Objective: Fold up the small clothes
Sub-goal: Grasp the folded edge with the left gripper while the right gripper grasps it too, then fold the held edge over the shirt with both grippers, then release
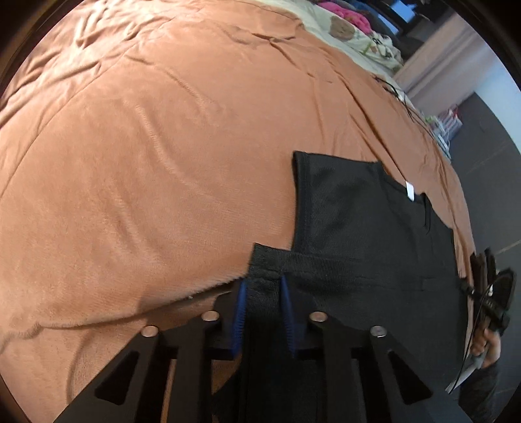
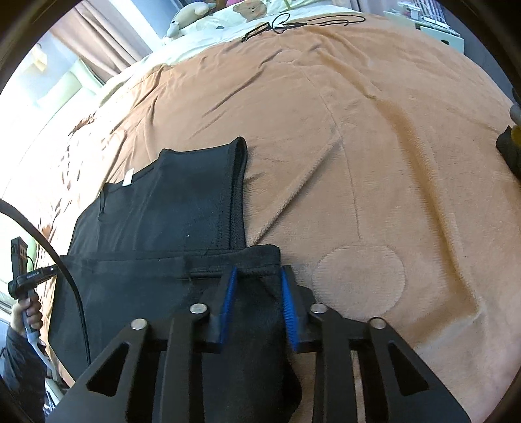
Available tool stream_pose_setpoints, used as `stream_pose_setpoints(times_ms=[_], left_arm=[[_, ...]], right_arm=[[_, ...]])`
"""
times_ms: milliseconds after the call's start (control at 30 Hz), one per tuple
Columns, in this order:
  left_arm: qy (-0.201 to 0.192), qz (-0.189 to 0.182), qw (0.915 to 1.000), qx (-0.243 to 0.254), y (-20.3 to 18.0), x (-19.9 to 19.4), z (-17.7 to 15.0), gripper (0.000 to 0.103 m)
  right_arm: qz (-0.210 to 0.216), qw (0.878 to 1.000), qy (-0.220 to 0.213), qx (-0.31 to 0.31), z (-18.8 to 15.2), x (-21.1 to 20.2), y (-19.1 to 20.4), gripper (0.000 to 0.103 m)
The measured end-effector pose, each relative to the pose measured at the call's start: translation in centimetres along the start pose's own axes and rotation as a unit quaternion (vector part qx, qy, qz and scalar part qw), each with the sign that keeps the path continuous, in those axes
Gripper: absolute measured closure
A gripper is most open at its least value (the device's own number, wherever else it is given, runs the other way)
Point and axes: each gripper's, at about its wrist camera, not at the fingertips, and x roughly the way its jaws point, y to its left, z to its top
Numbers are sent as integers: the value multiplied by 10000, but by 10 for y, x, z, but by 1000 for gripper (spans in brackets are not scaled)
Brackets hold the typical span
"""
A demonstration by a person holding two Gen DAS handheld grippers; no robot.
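Observation:
A black sleeveless top [image 1: 358, 227] lies flat on an orange-brown blanket [image 1: 162, 146], its white neck label [image 1: 410, 190] at the far end. My left gripper [image 1: 264, 293] is shut on the near left corner of its hem, with dark cloth bunched between the blue pads. In the right wrist view the same top [image 2: 182, 201] and its label [image 2: 128, 179] show. My right gripper [image 2: 259, 286] is shut on the near right corner, and the cloth sags between its fingers. The near hem band is raised slightly off the blanket [image 2: 374, 146].
Cream bedding with soft toys [image 2: 195, 13] lies at the head of the bed, and a black cable [image 2: 293, 22] rests on the blanket there. Dark floor [image 1: 495, 162] runs along the bed's right edge. A person's hand [image 2: 29, 312] grips the other gripper's handle.

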Motion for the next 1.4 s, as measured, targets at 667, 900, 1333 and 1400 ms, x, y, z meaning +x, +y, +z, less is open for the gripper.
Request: stream_pose_setpoints(times_ms=[667, 900, 1333, 1400], left_arm=[[-862, 241, 9955, 306, -39, -56, 31, 99], [-979, 457, 9932, 423, -53, -56, 56, 99], [-840, 810, 9924, 402, -50, -9, 93, 99], [-827, 865, 9921, 374, -49, -3, 98, 99]], right_arm=[[-311, 9964, -688, -385, 12, -54, 38, 101], [-500, 9944, -820, -434, 32, -47, 49, 101], [-915, 9916, -641, -650, 79, 14, 59, 102], [-974, 9910, -603, -694, 86, 23, 59, 102]])
